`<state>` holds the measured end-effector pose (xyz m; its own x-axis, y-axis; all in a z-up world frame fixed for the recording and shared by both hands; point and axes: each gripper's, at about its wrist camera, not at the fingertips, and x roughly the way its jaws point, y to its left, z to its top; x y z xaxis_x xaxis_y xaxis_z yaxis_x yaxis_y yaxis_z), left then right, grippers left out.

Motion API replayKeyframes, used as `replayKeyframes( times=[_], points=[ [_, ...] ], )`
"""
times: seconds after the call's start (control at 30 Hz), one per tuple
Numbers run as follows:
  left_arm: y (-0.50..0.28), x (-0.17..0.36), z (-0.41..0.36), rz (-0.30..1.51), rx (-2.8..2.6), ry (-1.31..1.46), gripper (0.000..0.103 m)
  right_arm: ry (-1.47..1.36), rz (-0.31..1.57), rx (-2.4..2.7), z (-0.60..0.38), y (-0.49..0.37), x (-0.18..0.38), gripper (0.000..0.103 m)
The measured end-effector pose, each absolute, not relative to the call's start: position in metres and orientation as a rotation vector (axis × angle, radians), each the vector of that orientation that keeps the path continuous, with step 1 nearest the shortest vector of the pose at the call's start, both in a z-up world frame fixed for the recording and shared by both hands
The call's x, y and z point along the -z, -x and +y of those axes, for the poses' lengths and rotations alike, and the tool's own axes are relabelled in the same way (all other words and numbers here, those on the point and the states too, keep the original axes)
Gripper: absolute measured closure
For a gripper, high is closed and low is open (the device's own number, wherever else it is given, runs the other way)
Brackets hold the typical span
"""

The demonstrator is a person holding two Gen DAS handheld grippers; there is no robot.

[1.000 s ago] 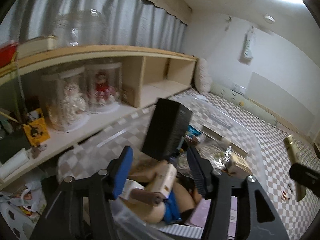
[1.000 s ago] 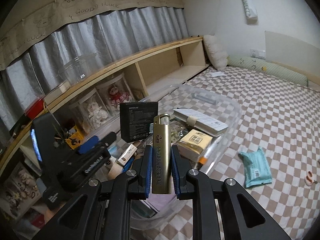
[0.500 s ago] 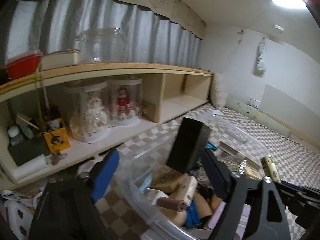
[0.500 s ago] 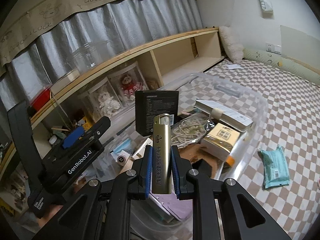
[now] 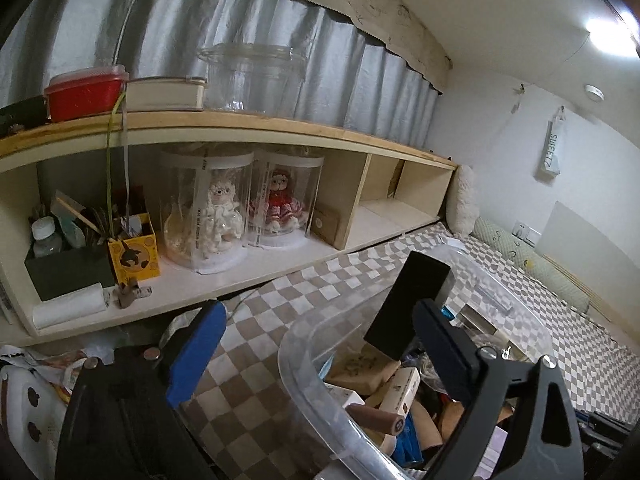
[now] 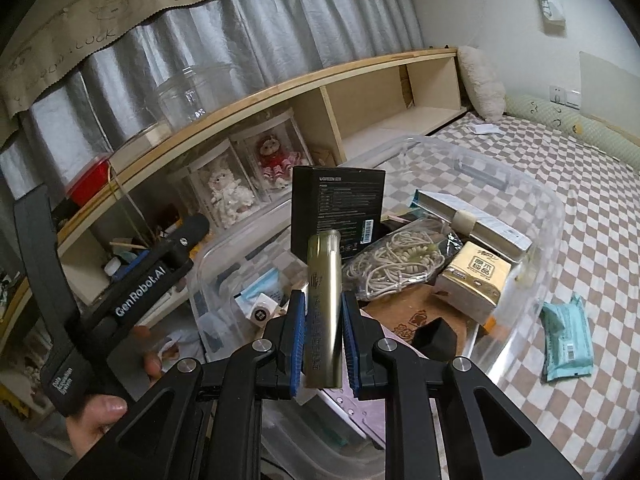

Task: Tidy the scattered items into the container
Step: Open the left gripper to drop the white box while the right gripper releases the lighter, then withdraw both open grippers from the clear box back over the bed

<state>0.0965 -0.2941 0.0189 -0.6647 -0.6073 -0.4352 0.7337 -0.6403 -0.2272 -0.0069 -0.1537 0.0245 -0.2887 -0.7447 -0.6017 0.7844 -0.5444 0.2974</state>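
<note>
On my far left, a wooden shelf (image 5: 280, 126) is running along the wall, carrying a red tub (image 5: 82, 94) on top and 2 dolls in clear cylinders (image 5: 218, 204) underneath. My left gripper (image 5: 316, 344) is hovering just in front of it, at the near left corner of the container (image 5: 296, 364). Its jaws have just been opening and are now standing wide apart, gripping nothing; the blue pad (image 5: 196, 354) is hanging outside the clear wall over the checkered cover (image 5: 280, 300), while the other finger is hanging over the contents inside.

Moving right, the clear plastic container (image 6: 536, 216) is lying on the bed, already crowded. A black box (image 6: 338, 210) is standing upright near its back left, with a coil of white cable (image 6: 394, 260) beside it, then a yellow carton (image 6: 476, 276) and a long pale box (image 6: 472, 222) toward the right wall.

My right gripper (image 6: 323, 344) is clamping tight on a gold lighter (image 6: 323, 308), holding it upright between the 2 blue pads (image 6: 297, 340), above the near edge of the container.

Furthest right, a teal packet (image 6: 566, 344) is lying outside the container on the checkered cover, near its right wall.
</note>
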Motion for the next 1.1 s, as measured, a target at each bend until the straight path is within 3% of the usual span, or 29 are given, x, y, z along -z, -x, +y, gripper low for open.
replayKeyframes(
  times=[1.1],
  points=[
    [-0.078,-0.022,-0.267,0.419,2.334,-0.454,0.008,-0.886,0.067,2.102,-0.120,0.025,-0.019,0.084]
  ],
)
